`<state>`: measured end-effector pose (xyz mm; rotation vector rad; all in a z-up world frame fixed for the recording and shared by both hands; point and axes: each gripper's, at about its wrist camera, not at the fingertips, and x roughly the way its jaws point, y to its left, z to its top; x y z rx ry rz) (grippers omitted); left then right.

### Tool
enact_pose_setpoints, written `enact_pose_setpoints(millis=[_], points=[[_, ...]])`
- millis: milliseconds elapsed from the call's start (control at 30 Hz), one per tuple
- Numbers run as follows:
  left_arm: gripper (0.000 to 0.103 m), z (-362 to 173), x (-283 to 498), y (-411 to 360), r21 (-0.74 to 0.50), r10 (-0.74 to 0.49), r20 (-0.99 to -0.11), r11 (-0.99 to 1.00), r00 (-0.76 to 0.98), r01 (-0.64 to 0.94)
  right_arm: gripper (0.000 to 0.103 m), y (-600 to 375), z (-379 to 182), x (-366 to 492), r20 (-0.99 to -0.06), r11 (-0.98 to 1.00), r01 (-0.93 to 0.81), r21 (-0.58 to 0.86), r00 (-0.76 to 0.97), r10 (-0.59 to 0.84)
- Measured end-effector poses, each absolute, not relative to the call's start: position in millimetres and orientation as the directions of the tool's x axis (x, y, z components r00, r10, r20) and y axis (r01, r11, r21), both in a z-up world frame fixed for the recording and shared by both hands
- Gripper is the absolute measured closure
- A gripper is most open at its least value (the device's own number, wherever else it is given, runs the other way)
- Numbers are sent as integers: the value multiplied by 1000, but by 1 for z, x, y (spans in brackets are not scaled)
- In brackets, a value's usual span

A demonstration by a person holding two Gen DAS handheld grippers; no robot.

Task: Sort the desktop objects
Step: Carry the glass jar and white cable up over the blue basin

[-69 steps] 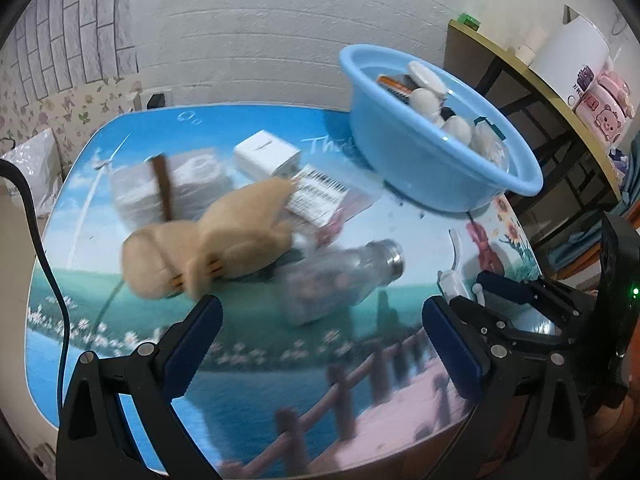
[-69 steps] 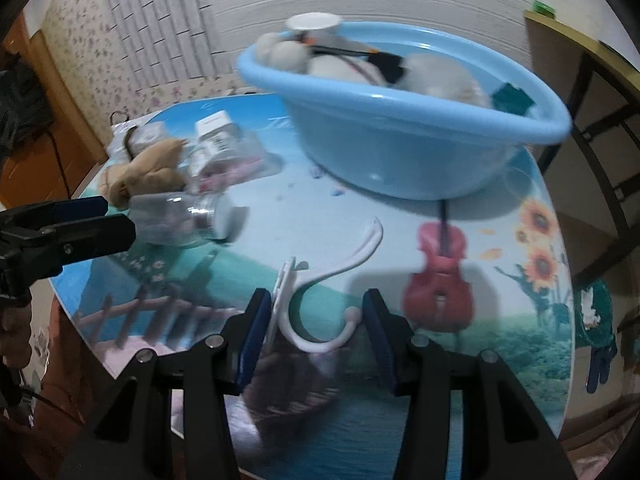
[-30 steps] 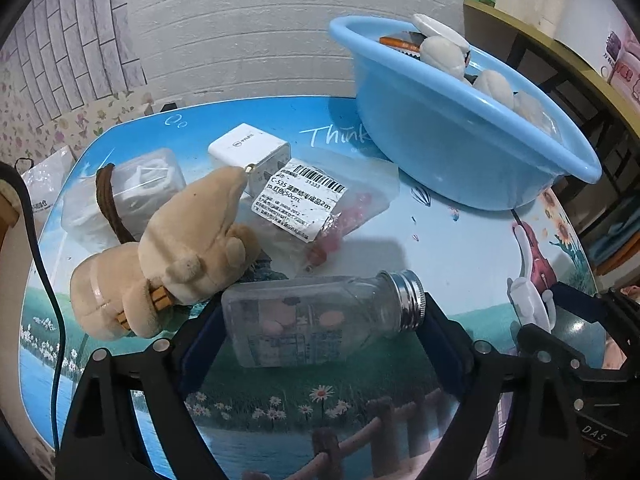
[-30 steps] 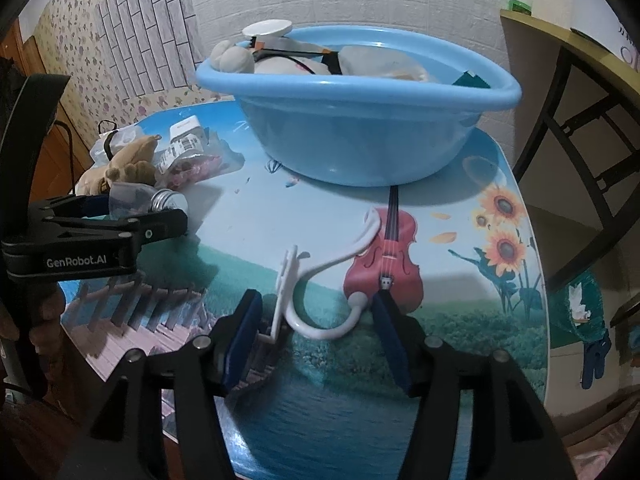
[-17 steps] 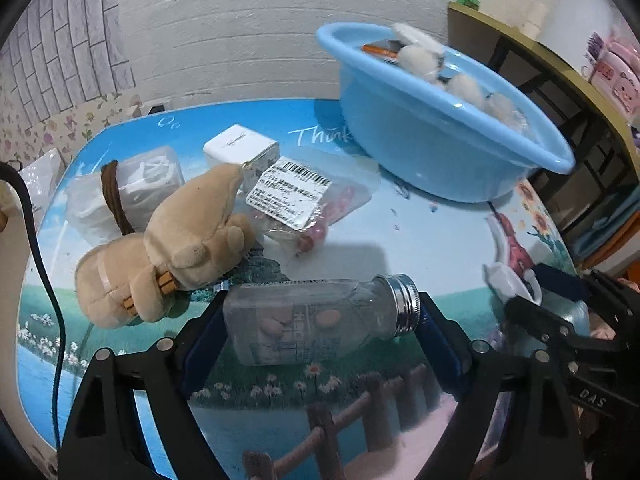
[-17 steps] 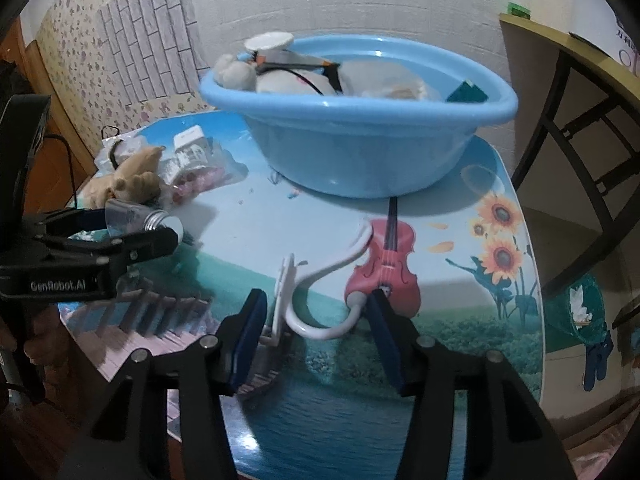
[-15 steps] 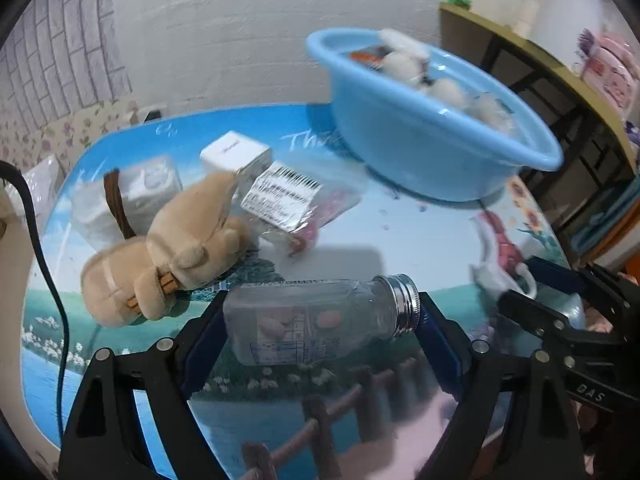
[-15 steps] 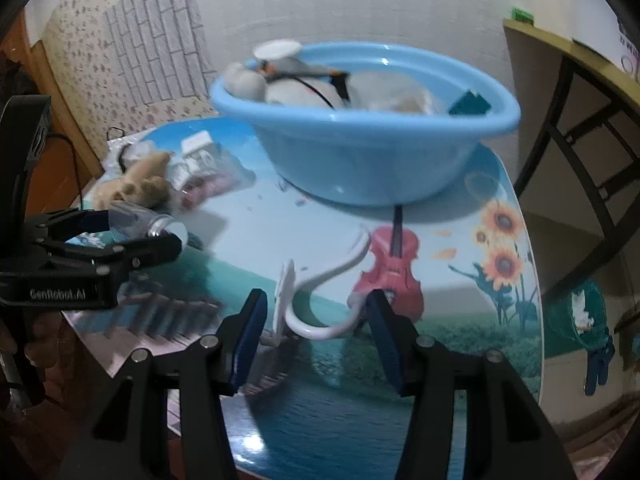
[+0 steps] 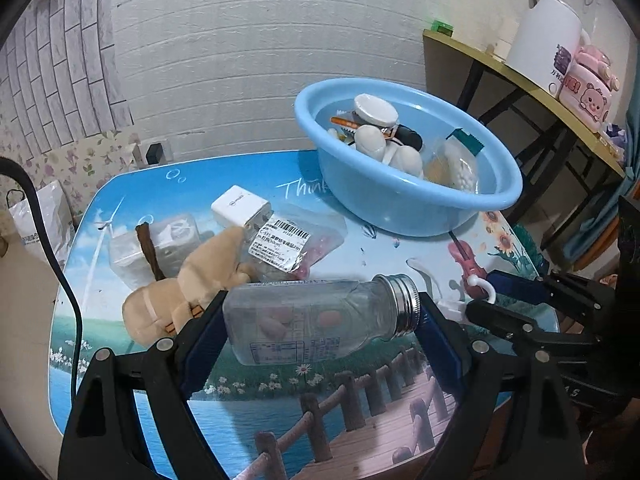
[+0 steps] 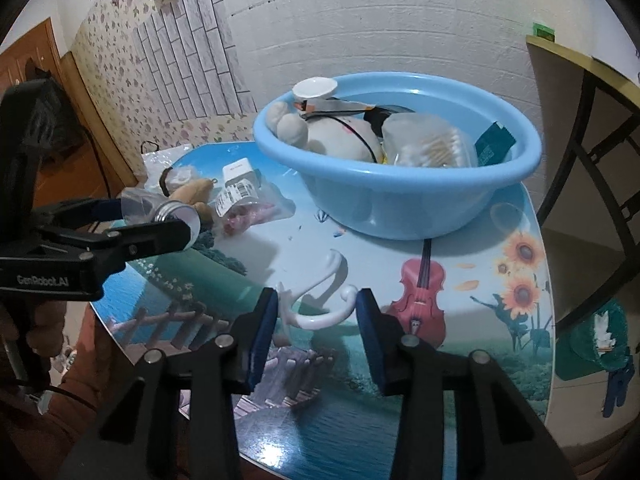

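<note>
My left gripper (image 9: 320, 320) is shut on a clear pill bottle (image 9: 320, 320) with a silver cap, held lengthwise above the table; the bottle also shows in the right wrist view (image 10: 160, 210). My right gripper (image 10: 316, 318) is shut on a white plastic hook (image 10: 316, 300) and holds it above the table; the hook also shows in the left wrist view (image 9: 478, 286). A blue basin (image 9: 400, 208) at the back right holds a white plush, a lid and bags; it also shows in the right wrist view (image 10: 400, 208).
On the picture-printed table (image 9: 248, 412) lie a tan plush toy (image 9: 188, 288), a barcoded bag of pink items (image 9: 296, 240), a white charger (image 9: 240, 208) and a clear wrapped pack (image 9: 152, 248). A shelf with a white kettle (image 9: 544, 40) stands at the right.
My left gripper closed on the pill bottle and lifted it off the table. My right gripper closed on the white hook and lifted it too.
</note>
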<state>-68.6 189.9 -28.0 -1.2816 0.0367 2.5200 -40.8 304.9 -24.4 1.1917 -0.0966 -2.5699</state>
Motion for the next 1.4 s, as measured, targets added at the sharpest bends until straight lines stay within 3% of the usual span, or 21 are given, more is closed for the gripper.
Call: enact_pose_setpoints(millis=[900,1400], points=[[15,40,-80,191,-125,298,-698,-946,-651,-300,64,311,83,-31,-529,-903,387,187,-735,-424],[15,57,-135,233,-96,334,-676,-924,-657,-371,64,357,87,-95,-503,-942,287,175,-796,-336]])
